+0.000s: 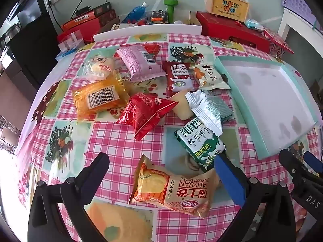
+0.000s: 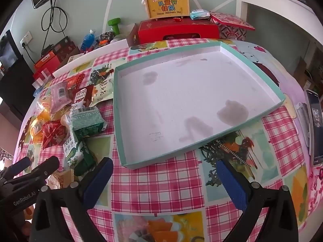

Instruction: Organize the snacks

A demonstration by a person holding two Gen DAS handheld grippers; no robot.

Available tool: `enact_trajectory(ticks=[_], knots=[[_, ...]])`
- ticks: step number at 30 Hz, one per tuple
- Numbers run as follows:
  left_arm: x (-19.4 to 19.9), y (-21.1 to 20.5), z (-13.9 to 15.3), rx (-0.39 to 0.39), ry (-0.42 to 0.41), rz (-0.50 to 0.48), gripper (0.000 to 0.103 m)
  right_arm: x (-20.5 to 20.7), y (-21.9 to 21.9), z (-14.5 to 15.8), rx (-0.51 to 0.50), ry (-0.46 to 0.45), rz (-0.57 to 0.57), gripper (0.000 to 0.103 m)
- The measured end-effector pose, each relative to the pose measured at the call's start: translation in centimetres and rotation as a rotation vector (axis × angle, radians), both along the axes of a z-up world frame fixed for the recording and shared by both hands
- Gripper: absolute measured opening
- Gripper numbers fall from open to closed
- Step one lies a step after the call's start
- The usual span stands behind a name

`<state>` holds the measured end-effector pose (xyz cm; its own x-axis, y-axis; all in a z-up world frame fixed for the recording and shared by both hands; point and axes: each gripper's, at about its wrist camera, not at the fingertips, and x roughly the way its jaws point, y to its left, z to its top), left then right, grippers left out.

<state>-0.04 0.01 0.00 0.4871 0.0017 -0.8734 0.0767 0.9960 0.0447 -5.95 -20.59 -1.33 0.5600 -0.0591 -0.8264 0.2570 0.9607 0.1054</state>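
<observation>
Snacks (image 1: 149, 92) all lie loose on the tablecloth (image 1: 113, 141), left of the tray (image 2: 181, 100). Tray holds nothing; sorting not begun. Left gripper (image 1: 161, 173) spread wide around the swiss-roll pack (image 1: 171, 187), not gripping. Right gripper (image 2: 163, 179) released, holding nothing, before the tray.

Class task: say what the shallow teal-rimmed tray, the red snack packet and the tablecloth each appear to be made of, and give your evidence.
Shallow teal-rimmed tray: probably matte cardboard; thin folded walls, and greyish stains soaked into its white floor.
Red snack packet: glossy plastic film; creased highlights and crimped, sealed ends.
Tablecloth: likely wipe-clean vinyl or oilcloth; smooth printed checks with a soft sheen, though the look leaves it open.
</observation>
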Motion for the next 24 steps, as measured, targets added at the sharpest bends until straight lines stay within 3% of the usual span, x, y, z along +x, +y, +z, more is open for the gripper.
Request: enact_trajectory(ticks=[8, 24], knots=[[0.9, 0.1, 0.8, -0.015, 0.020, 0.006, 0.103, -0.3, -0.3, 0.3, 0.003, -0.006, -0.008, 0.103], [0.1, -0.3, -0.5, -0.001, 0.012, -0.016, 0.103, 0.1, -0.1, -0.1, 0.002, 0.013, -0.004, 0.103]])
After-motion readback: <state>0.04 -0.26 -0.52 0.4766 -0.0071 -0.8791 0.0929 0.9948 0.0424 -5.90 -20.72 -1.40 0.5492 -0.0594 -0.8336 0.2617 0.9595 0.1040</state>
